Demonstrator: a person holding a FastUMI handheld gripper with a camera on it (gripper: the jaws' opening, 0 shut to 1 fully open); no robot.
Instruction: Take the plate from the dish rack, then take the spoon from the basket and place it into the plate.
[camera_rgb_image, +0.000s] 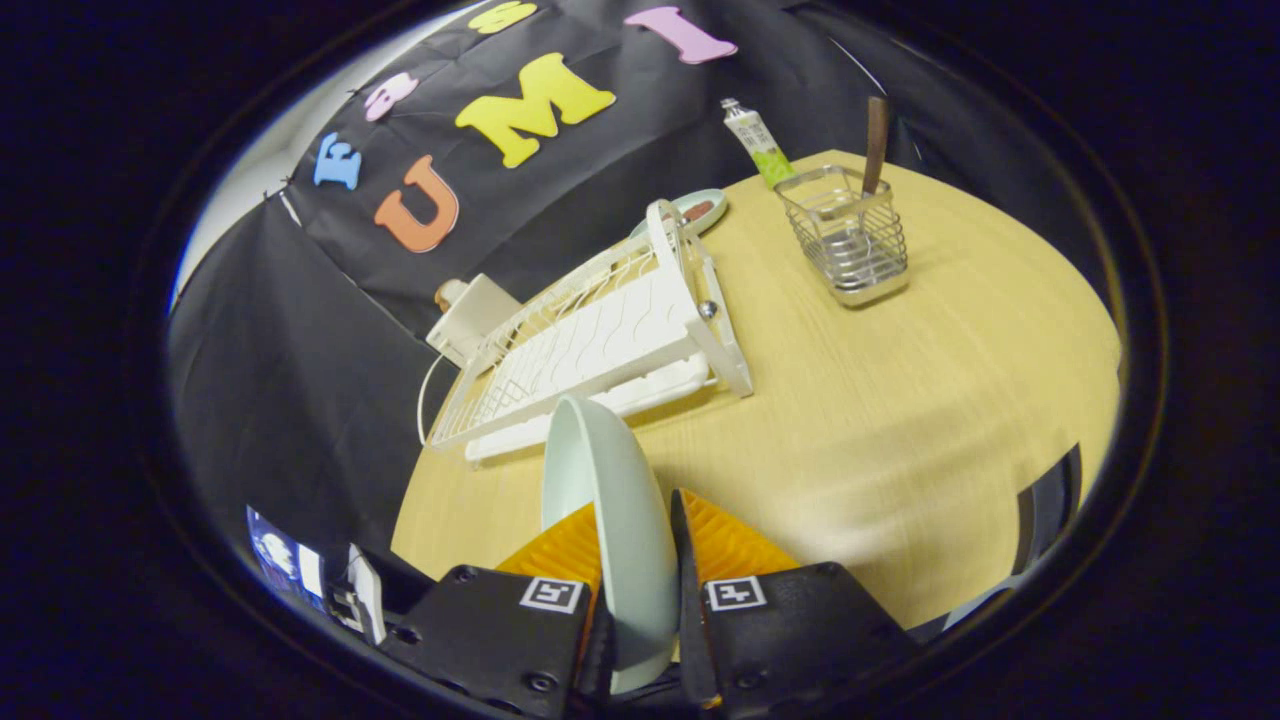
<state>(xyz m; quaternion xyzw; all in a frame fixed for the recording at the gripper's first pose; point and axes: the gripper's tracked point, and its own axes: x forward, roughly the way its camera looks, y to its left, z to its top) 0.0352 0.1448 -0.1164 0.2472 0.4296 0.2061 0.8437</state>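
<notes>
While you carry the plate (610, 520) on edge, the gripper (640, 545) is clenched on it — both orange fingers (735, 545) press its two faces near the rim, which keeps it upright and out of the wires. It hangs over the wooden table (900, 420), just in front of the white dish rack (600, 345), clear of it; step one looks done bar setting the plate down flat.

The spoon (876, 140) stands handle-up in the wire basket (845, 245), well beyond the fingers past the rack's end — upright, so the handle offers itself for a pinch. You need bare table near the basket for the plate first.

Behind the basket leans a tube (757, 140) with a green-and-white label; its print is too small to read. The fingers' square markers carry patterns, no words.
</notes>
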